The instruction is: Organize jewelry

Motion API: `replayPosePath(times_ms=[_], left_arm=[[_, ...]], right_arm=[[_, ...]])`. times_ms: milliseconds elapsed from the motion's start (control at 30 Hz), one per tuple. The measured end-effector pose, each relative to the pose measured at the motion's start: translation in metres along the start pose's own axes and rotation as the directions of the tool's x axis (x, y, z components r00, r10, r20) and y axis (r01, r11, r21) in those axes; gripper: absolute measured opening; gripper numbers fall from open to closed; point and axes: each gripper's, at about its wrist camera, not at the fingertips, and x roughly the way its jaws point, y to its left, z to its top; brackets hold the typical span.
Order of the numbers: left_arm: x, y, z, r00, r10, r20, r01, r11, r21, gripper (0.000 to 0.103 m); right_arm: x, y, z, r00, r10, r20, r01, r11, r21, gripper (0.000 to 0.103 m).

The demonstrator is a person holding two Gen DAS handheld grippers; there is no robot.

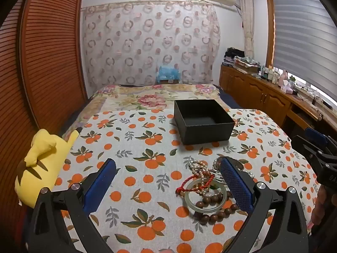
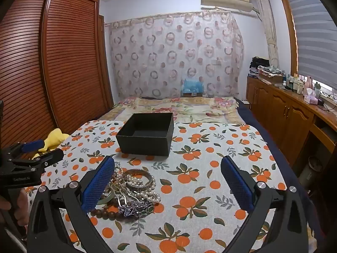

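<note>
Black box (image 1: 203, 121) is sitting empty beyond our fingers, ready for the jewelry pile (image 1: 207, 186); we're keeping both left gripper (image 1: 168, 186) and right gripper (image 2: 168, 186) wide, gripping nothing.

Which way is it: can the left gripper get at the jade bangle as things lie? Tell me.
Probably yes. The left gripper is open and the jade bangle lies just ahead, though a red cord and pearls lie across it.
</note>
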Motion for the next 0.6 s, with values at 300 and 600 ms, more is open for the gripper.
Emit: replayPosePath(times_ms=[300, 600], left_arm=[[0.0001, 0.0001, 0.0000, 1.000, 0.001, 0.000, -0.001, 1.000, 0.000, 0.096], [0.0008, 0.0003, 0.0001, 1.000, 0.001, 0.002, -0.001, 1.000, 0.001, 0.096]], right_arm=[[-0.0006, -0.0010, 0.0002, 1.000, 0.003, -0.002, -0.003, 1.000, 0.006, 0.101], [-0.0015, -0.0014, 0.0003, 1.000, 0.003, -0.001, -0.003, 1.000, 0.009, 0.101]])
